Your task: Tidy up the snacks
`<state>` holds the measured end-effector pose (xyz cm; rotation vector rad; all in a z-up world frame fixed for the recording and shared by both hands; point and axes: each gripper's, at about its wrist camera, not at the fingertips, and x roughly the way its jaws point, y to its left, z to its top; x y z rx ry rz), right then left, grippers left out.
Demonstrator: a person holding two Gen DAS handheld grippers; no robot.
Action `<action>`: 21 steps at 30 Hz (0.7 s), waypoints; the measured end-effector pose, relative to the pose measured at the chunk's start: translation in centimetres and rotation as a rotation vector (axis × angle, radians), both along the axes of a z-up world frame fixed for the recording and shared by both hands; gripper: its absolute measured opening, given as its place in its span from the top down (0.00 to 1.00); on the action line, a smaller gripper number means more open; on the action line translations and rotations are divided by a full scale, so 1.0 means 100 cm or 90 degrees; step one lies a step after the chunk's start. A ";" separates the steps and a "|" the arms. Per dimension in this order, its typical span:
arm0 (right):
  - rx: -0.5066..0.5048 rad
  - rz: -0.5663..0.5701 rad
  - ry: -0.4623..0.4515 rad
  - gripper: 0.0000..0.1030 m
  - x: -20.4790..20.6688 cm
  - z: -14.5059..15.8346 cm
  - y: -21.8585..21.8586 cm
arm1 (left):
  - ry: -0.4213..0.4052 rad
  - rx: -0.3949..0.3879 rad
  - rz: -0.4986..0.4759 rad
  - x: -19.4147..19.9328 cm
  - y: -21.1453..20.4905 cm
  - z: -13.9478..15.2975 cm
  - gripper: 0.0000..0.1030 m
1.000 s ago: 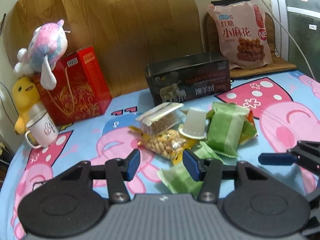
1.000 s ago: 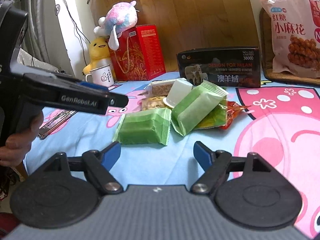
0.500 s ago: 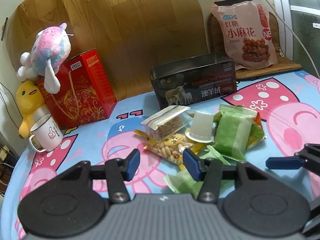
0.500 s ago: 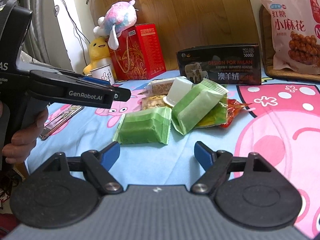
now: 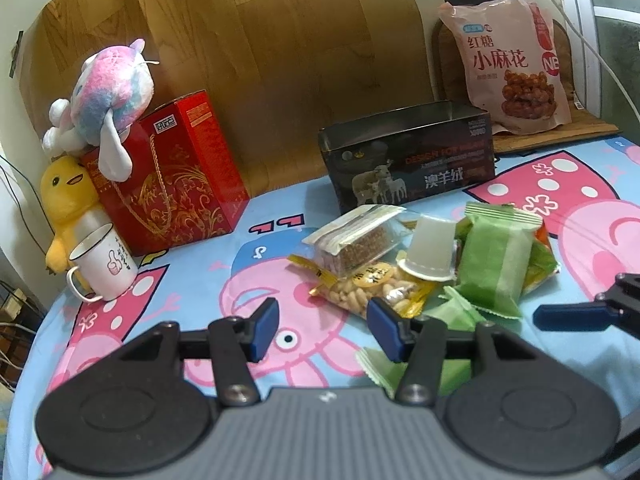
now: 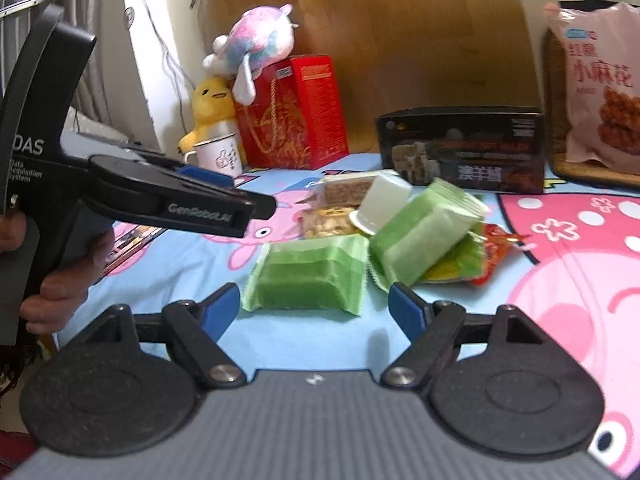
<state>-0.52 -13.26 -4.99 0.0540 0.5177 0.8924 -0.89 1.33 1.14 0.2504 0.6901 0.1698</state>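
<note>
A pile of snacks lies on the pink-and-blue cartoon sheet (image 5: pixel 200 264): a peanut packet (image 5: pixel 372 288), a clear packet of brown cake (image 5: pixel 356 236), an upturned white jelly cup (image 5: pixel 430 248) and a green packet (image 5: pixel 496 256). Behind the pile stands an open black box (image 5: pixel 408 168). My left gripper (image 5: pixel 324 328) hovers open in front of the peanut packet, holding nothing. My right gripper (image 6: pixel 314 306) is open too, just short of a flat green packet (image 6: pixel 308 276). A tilted green packet (image 6: pixel 424 232) leans on an orange-red packet (image 6: pixel 496 248) beside it.
A red gift box (image 5: pixel 172 176), plush toys (image 5: pixel 108 96) and a white mug (image 5: pixel 106 264) stand at the back left. A big pink snack bag (image 5: pixel 508 64) leans at the back right. A hand (image 6: pixel 68 280) holds the left gripper's handle.
Both views drift only slightly. The snacks lie where they were, and both grippers stay open with nothing in them.
</note>
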 end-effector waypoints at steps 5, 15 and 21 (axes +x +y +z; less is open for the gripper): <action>-0.010 0.013 0.010 0.19 0.009 0.001 0.016 | -0.003 0.003 0.000 0.004 0.003 0.000 0.50; -0.033 0.014 0.047 0.34 0.027 -0.004 0.036 | -0.007 -0.002 0.003 0.014 0.011 -0.002 0.49; -0.037 0.012 0.048 0.42 0.026 -0.003 0.036 | -0.007 -0.007 0.006 0.015 0.016 -0.004 0.49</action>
